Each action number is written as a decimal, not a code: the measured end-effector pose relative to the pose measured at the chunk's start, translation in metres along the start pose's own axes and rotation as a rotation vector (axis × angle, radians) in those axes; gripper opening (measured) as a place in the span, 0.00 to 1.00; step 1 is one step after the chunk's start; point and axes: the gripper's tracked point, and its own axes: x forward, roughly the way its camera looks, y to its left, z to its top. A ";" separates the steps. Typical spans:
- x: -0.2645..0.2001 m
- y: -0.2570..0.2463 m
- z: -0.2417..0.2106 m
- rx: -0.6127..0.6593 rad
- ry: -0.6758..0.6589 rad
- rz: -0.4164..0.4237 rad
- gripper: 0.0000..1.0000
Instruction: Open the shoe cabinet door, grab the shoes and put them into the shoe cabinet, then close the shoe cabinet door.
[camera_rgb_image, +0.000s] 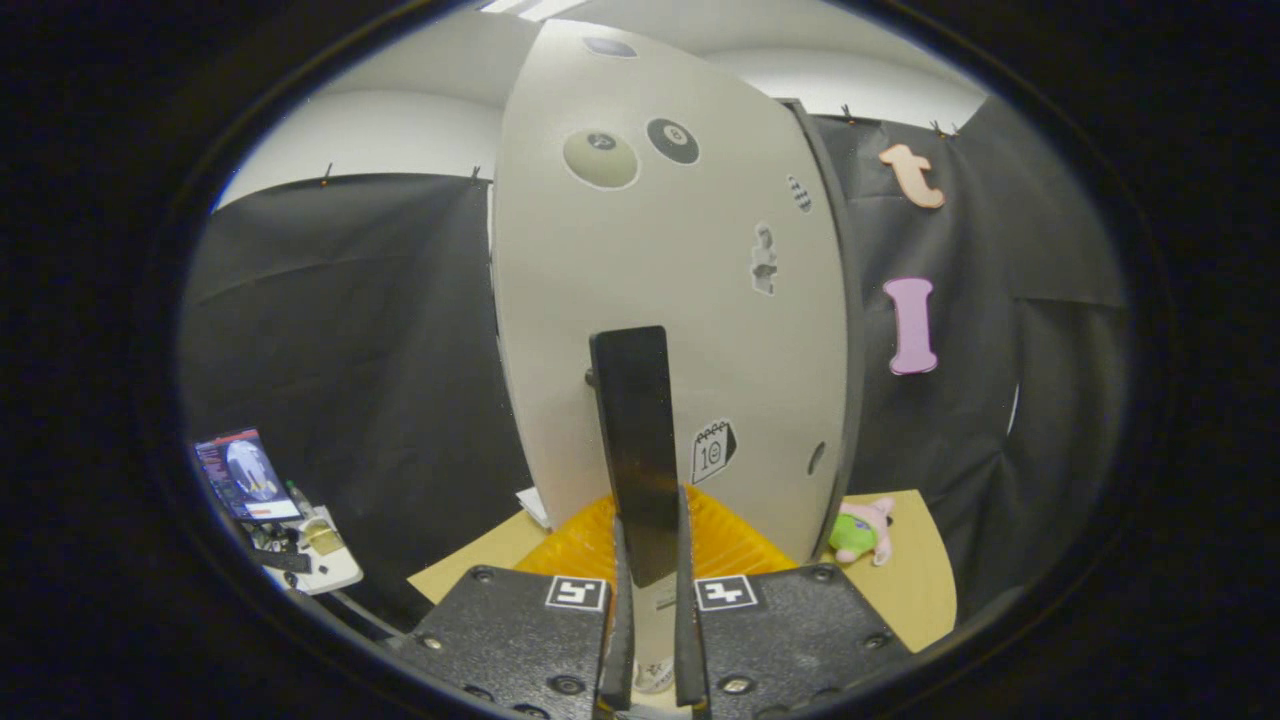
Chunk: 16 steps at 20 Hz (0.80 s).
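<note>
The gripper (650, 590) is closed tight on the dark flat handle (636, 450) of the shoe cabinet door (670, 290), one finger pressed against each side of the strip. The handle rises toward twelve o'clock from between the fingers, standing upright against the pale door panel.

The door itself looms directly ahead, a broad light-grey slab dotted with stickers: two round ones (630, 152) up high at about twelve o'clock, a small calendar-like one (712, 452) just right of the handle, and a few smaller marks toward the right edge. I can't say from here whether the door is fully shut or slightly ajar.

Low down, on either side of the handle and just beyond the fingers, an orange ribbed item (725, 540) lies on the tan tabletop (925, 585); what it is, I cannot tell. At roughly four o'clock from the handle, by the door's lower right corner, a small pink and green plush toy (862, 530) rests on the table. Over at eight o'clock, well apart from the cabinet, a lit screen (243, 476) stands beside a white tray of small gear (310, 550).
</note>
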 end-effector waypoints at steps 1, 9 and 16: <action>-0.008 -0.009 -0.002 -0.009 -0.003 -0.012 0.18; -0.055 -0.086 -0.005 -0.031 -0.034 -0.137 0.10; -0.074 -0.167 0.001 0.049 -0.039 -0.222 0.04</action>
